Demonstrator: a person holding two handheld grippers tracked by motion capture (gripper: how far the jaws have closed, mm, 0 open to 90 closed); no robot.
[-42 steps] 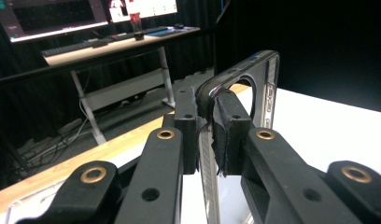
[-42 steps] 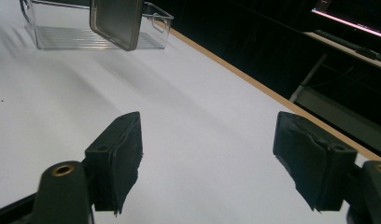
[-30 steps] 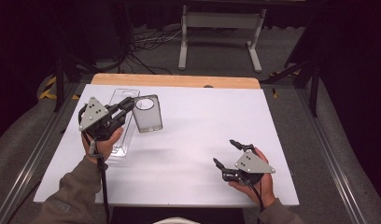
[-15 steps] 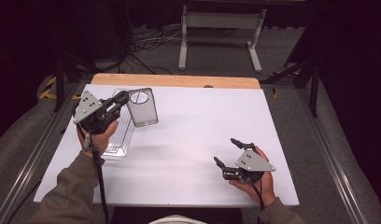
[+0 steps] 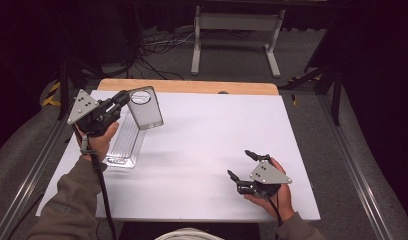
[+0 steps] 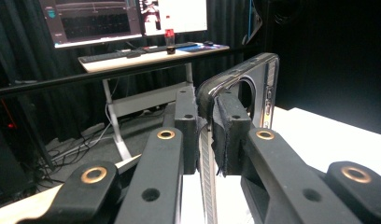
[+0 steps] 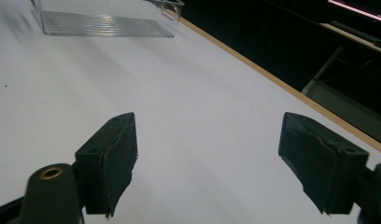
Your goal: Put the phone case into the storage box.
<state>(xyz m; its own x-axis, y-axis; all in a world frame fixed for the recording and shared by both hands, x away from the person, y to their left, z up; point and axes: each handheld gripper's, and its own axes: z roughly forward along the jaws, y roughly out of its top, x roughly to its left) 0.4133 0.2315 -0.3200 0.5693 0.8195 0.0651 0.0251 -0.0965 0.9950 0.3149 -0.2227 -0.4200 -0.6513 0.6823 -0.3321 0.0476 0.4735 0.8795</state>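
Phone case (image 5: 144,106) clamped in left tool (image 5: 118,100), held raised just above clear tray (image 5: 123,145). Placement judged pending. Right tool (image 5: 242,165) wide, nothing held, well apart from tray.

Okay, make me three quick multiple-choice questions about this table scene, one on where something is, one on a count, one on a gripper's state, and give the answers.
1. Where is the clear ribbed tray?
A. at the table's left side
B. at its right edge
C. on the floor

2. How many things does the left gripper hold?
A. none
B. one
C. two

3. How do the right gripper's jaws stand?
A. shut on the tray
B. shut on nothing
C. open, with nothing between them

Answers: 1 A, it lies by the left hand. 2 B, only the clear phone case. 3 C, bare white table shows between them.
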